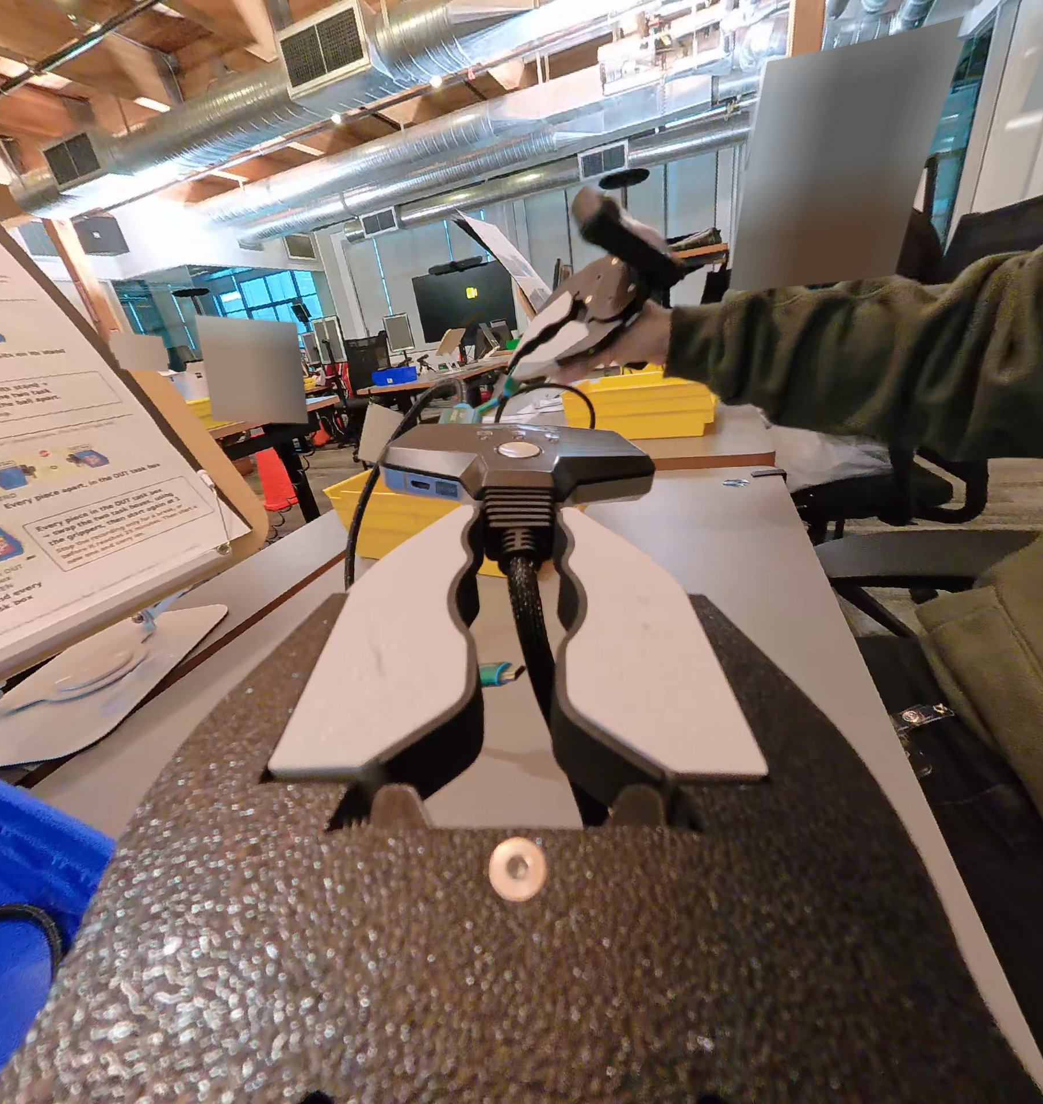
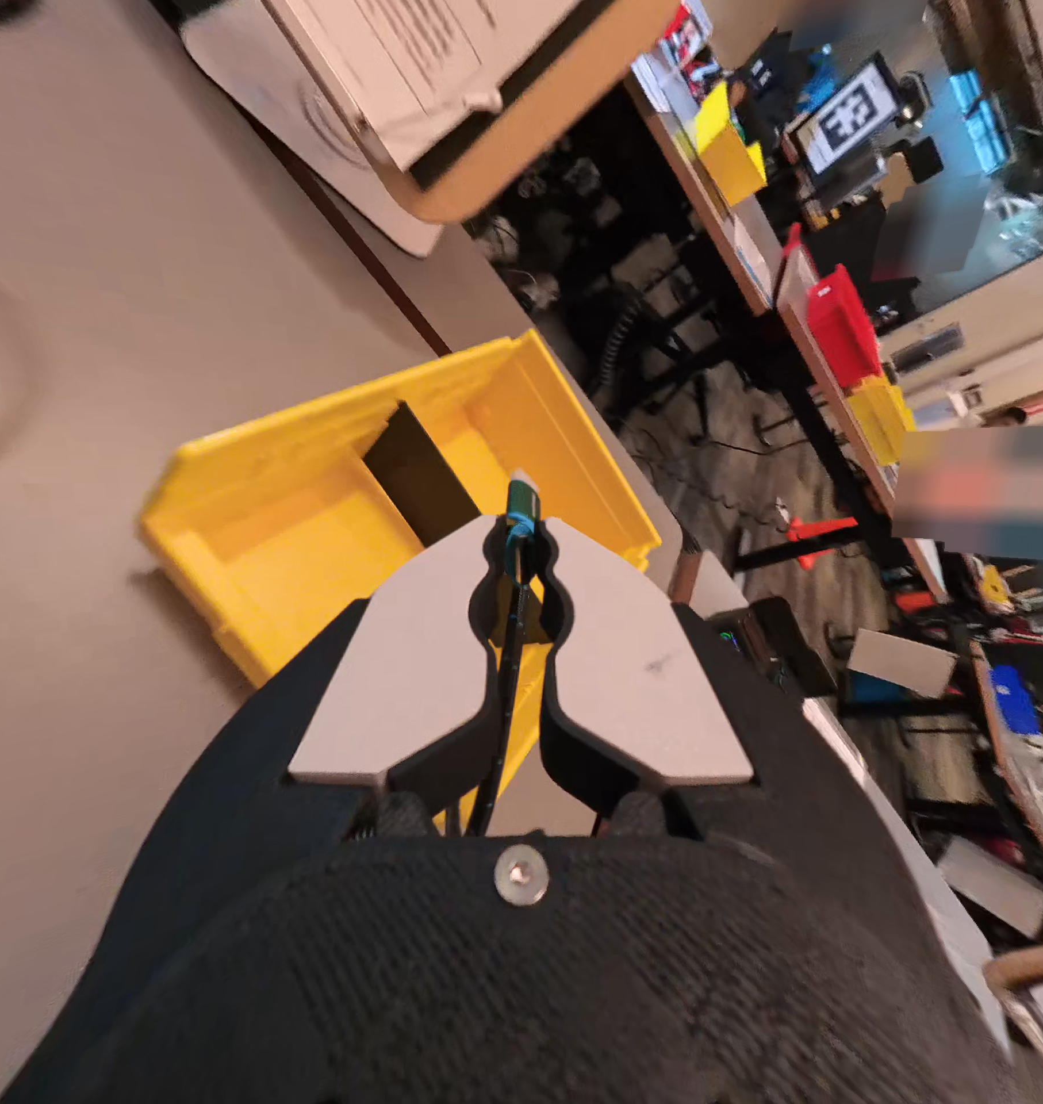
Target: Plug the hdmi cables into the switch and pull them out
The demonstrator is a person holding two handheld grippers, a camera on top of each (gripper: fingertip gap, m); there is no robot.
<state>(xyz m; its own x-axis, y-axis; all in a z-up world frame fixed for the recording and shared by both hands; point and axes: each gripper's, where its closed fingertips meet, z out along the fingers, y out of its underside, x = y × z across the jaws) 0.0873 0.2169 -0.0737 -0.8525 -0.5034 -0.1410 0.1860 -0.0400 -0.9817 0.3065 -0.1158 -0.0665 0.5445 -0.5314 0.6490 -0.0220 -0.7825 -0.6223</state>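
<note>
My left gripper (image 1: 518, 526) is shut on the ribbed neck of a dark grey HDMI switch (image 1: 516, 463), holding it above the table; its braided cable (image 1: 531, 621) runs back between my fingers. A blue port face shows on the switch's left end. A teal HDMI plug (image 1: 456, 415) sits at the switch's far side. Another teal plug (image 1: 498, 672) lies on the table below. My right gripper (image 2: 522, 526) is shut on a teal HDMI plug (image 2: 522, 499) with its cable trailing back. It also shows in the left wrist view (image 1: 513, 379), just beyond the switch.
A yellow bin (image 2: 352, 514) lies on the grey table (image 1: 716, 597) under the right gripper; more yellow bins (image 1: 638, 406) stand behind. An instruction sheet on a stand (image 1: 77, 478) is at the left. A blue bin (image 1: 23, 884) is at the near left. A person's green sleeve (image 1: 865, 358) reaches in from the right.
</note>
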